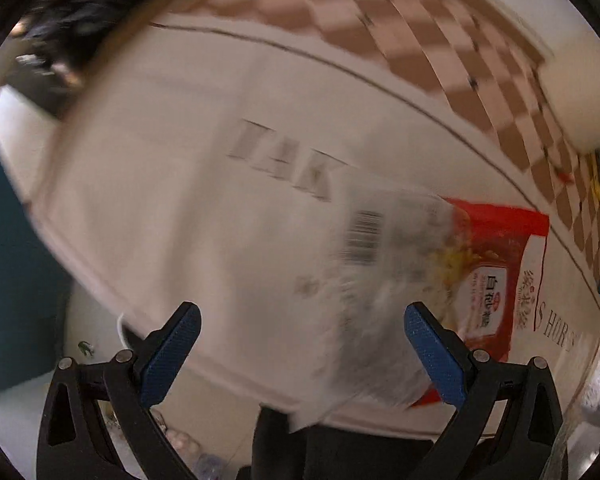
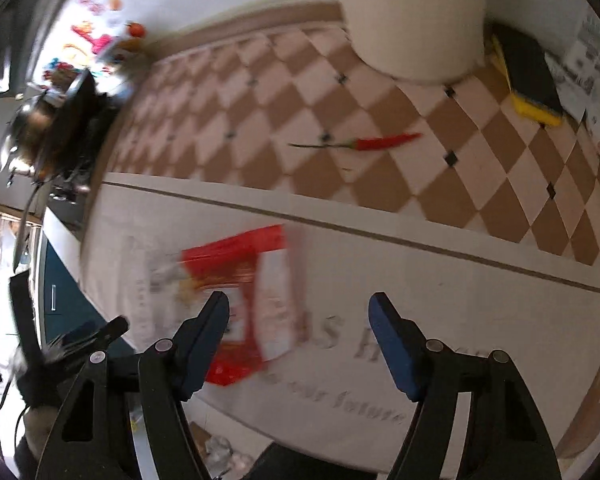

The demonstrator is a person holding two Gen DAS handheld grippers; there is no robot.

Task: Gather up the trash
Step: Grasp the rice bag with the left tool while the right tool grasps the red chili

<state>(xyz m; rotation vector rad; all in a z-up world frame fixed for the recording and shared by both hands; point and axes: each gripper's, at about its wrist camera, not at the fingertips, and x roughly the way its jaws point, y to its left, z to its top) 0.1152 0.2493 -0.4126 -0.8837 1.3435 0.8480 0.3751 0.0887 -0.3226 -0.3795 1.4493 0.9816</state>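
A flat red and white food wrapper (image 1: 452,280) with a barcode lies on the pale printed tablecloth (image 1: 180,200), blurred by motion. My left gripper (image 1: 302,336) is open and empty just above it, the wrapper under its right finger. In the right wrist view the same wrapper (image 2: 256,292) lies left of centre. My right gripper (image 2: 300,332) is open and empty above the cloth, its left finger over the wrapper's edge. A red chili pepper (image 2: 380,143) lies farther back on the checkered cloth (image 2: 420,168).
A wide white cylinder (image 2: 412,20) stands at the back. A black and yellow sponge (image 2: 528,76) lies to its right, with printed papers (image 2: 584,64) beyond. A cluttered stove area (image 2: 56,128) is at far left. The table edge drops off at left onto a teal cabinet (image 1: 16,272).
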